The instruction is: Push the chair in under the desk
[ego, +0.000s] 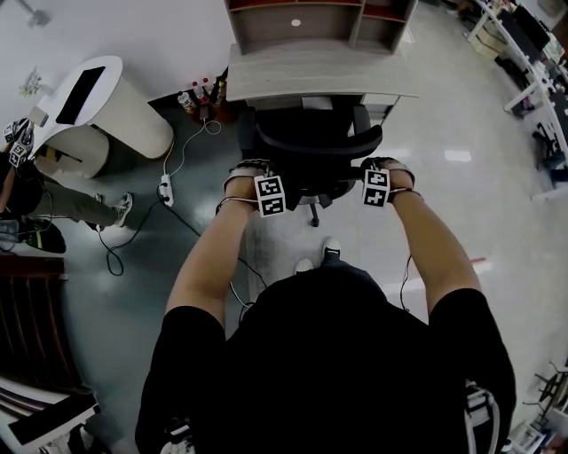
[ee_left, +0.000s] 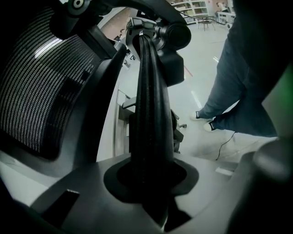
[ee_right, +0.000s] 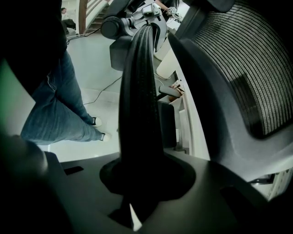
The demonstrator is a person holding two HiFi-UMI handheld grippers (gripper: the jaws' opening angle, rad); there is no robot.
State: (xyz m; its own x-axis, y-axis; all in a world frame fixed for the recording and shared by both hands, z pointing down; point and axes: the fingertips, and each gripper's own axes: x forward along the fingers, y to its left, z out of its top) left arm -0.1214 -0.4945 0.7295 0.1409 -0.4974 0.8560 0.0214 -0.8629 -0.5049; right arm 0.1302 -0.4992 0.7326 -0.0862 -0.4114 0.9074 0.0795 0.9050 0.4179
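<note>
Straight ahead at 12 o'clock in the head view, the black chair (ego: 306, 146) stands on the glossy pale floor (ego: 444, 177), facing the bench (ego: 302, 75). Its front is up against the bench's near edge and its backrest is towards the person, so most of it is out in the open. A shelf unit (ego: 293, 22) sits on the pale wooden bench top. Both bare forearms reach forward to the chair, one on each side. The left hand-held gripper (ee_left: 153, 183) is closed on a ribbed black bar (ee_left: 151, 105) of the chair, which runs up between its jaws. The mesh backrest (ee_left: 41, 91) lies at 9 o'clock of that bar, and a leg in blue jeans (ee_left: 242, 91) at 3 o'clock. The right hand-held gripper (ee_right: 137, 183) clamps a matching ribbed bar (ee_right: 139, 91) in the same way, with the mesh at 2 o'clock in its view. Whether these bars are armrests or part of the back frame I cannot tell. The person's light shoes (ego: 330, 248) show at 6 o'clock of the chair, just behind its base. At 10 o'clock stands a white rounded cabinet (ego: 124, 115) with a dark flat slab (ego: 80, 93) on top. Small bottles (ego: 191, 97) cluster on the floor by the bench's left corner, and a white power strip (ego: 165, 189) lies at 9 o'clock of the chair. Another person's leg and sneaker (ego: 122, 208) show near the left edge.
</note>
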